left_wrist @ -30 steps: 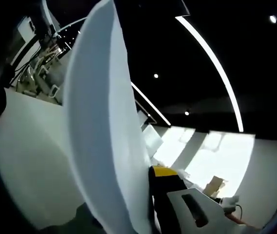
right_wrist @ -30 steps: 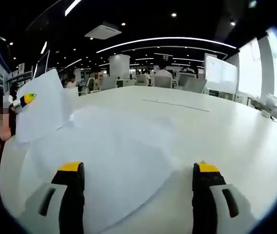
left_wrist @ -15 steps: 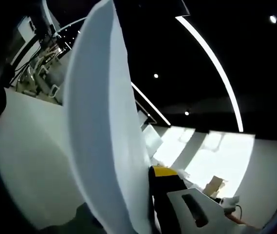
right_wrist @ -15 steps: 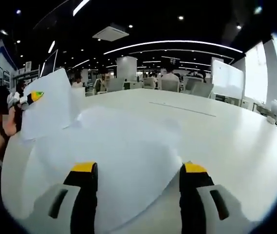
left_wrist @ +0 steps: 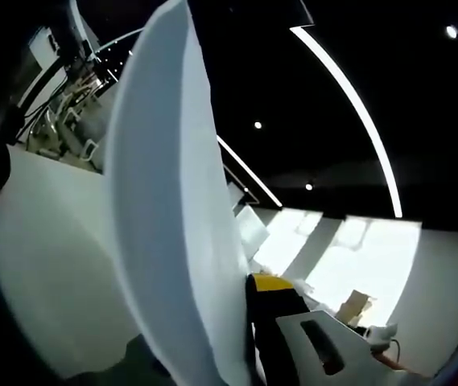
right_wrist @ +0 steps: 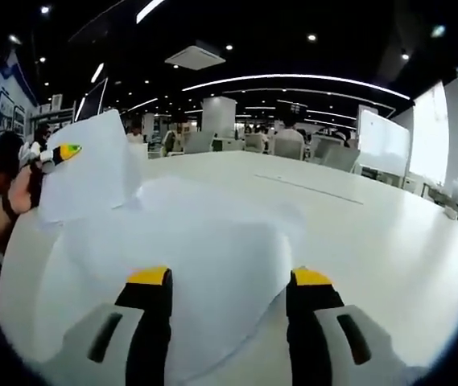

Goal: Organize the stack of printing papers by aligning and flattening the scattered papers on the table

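1. My right gripper hangs low over the table, jaws spread with a clear gap between the yellow tips, nothing in them.
2. The scattered papers lie flat right ahead of those jaws; the nearest edge runs in between and under the tips.
3. Off to the left of my right gripper, my left gripper holds one raised sheet upright above the pile, its yellow tip showing against the sheet.
4. From the left gripper view, that raised sheet curves up directly before the camera, with one yellow-tipped jaw just to its right; the jaws are pinched on the sheet.
5. No containers near either gripper.
6. No writing I can read on the papers.
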Tool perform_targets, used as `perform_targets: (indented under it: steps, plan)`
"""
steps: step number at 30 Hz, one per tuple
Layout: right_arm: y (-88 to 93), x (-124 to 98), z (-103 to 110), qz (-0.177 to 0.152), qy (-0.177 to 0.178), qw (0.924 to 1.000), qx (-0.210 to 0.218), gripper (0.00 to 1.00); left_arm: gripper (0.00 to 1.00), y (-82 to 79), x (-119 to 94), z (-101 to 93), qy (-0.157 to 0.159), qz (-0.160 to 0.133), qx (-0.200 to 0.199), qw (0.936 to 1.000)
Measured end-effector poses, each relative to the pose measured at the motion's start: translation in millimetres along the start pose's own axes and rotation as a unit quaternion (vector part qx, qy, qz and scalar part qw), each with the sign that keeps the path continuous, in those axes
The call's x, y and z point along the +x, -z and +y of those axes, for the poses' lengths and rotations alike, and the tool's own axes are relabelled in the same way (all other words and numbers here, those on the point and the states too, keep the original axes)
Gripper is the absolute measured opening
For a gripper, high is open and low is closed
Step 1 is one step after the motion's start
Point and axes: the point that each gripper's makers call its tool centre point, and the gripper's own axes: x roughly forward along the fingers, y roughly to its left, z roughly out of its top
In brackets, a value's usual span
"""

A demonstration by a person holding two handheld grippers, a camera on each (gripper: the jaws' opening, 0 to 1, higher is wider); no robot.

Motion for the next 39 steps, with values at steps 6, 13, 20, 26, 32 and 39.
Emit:
perform_targets:
  steps: [6, 13, 20, 26, 32, 39]
  plan:
    - [-0.3, -0.5, -0.6, -0.002, 0.002, 1.0000, -0.004, 0.52, 0.07, -0.3, -0.3, 0.0, 0.000, 0.000, 0.000, 1.0000]
    - [-1.3, -0.4, -0.6, -0.004, 0.004, 0.9999, -0.011, 0.50, 0.07, 0.1, -0.6, -1.7, 0.001, 0.000, -0.001, 1.0000]
    - [-2.3, -0.7, -1.2, -0.008, 0.005, 0.9997, -0.021, 0.46, 0.07, -0.4, -1.0, -2.6, 0.003, -0.001, -0.003, 1.0000]
    - [-3.1, -1.0, -2.6, -0.011, 0.008, 0.9994, -0.031, 0.41, 0.07, -1.2, -1.0, -1.8, 0.003, -0.002, -0.004, 1.0000]
    - [-3.2, -0.6, -2.4, -0.012, 0.008, 0.9992, -0.038, 0.37, 0.07, -1.9, -0.9, -0.4, 0.003, -0.002, -0.004, 1.0000]
    - [-3.4, -0.5, -1.7, -0.013, 0.009, 0.9988, -0.045, 0.32, 0.07, -1.5, -0.8, -0.2, 0.003, -0.001, -0.003, 1.0000]
